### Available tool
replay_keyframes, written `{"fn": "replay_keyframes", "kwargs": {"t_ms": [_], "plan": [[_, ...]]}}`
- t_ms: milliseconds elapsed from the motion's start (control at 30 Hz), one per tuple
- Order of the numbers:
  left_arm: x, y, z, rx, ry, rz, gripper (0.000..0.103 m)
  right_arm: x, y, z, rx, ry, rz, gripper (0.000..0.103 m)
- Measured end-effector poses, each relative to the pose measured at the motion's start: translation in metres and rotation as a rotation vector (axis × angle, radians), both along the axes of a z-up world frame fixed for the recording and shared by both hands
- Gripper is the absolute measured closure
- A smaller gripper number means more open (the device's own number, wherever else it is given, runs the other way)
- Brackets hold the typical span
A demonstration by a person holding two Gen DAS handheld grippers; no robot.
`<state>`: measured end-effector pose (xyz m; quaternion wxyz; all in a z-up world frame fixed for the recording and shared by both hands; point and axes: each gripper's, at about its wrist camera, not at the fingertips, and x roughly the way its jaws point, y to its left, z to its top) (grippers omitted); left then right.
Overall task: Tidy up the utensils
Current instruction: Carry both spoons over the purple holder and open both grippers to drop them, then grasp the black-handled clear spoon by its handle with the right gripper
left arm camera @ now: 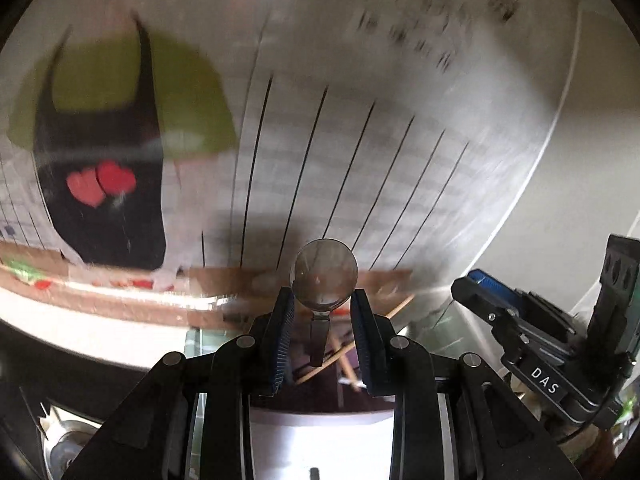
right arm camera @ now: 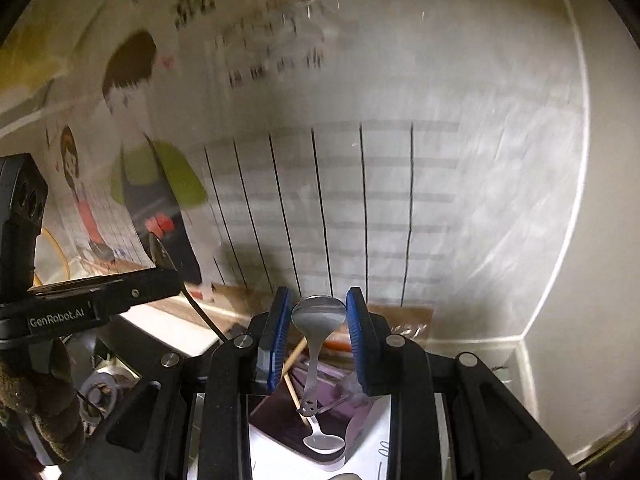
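The left gripper (left arm camera: 323, 334) holds a round-bowled metal spoon (left arm camera: 325, 276) between its blue pads, bowl standing above the fingertips, handle hanging down between the jaws. The right gripper (right arm camera: 319, 334) likewise grips a second metal spoon (right arm camera: 318, 320), bowl uppermost. Both are raised before a wall poster (right arm camera: 340, 200) with ruled columns. Below, another spoon (right arm camera: 324, 438) and wooden chopsticks (right arm camera: 294, 356) lie in a dark tray (right arm camera: 276, 420).

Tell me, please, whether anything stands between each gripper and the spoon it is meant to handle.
Nothing does: the left gripper already holds a spoon by its bowl, and the right gripper holds another spoon the same way. Where they go isn't visible.
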<state>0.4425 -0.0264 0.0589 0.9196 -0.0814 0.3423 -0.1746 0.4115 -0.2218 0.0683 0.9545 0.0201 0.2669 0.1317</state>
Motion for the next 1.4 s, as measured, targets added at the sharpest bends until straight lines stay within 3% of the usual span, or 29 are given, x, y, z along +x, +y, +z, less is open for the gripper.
{"fn": "replay_keyframes", "kwargs": {"t_ms": [133,233,333,500,700,833,1067,1400], "plan": [[0.017,-0.002,-0.036,-0.069,0.131,-0.088,0.071,0.017,0.005,-0.033,0.031,0.114,0.06,0.075],[0.017,-0.004,-0.046,-0.034,0.148,-0.064,0.059,0.028,0.006,-0.054,0.066,0.239,0.112,0.074],[0.006,-0.001,-0.038,-0.034,0.128,-0.044,0.053,0.015,0.003,-0.05,0.028,0.21,0.089,0.074],[-0.051,0.016,-0.003,-0.049,0.051,0.003,0.052,-0.037,-0.012,-0.019,0.035,0.126,0.064,0.073],[-0.144,0.037,-0.006,-0.017,0.016,0.079,0.052,-0.106,-0.007,-0.018,0.013,0.182,0.135,0.071],[-0.2,0.051,-0.037,-0.026,0.061,0.11,0.052,-0.142,0.01,-0.047,0.021,0.279,0.222,0.071],[-0.264,0.083,-0.105,-0.008,0.19,0.225,0.052,-0.182,0.047,-0.122,-0.004,0.447,0.249,0.071],[-0.308,0.105,-0.126,-0.007,0.198,0.286,0.052,-0.151,0.095,-0.173,-0.048,0.478,0.122,0.071]]}}
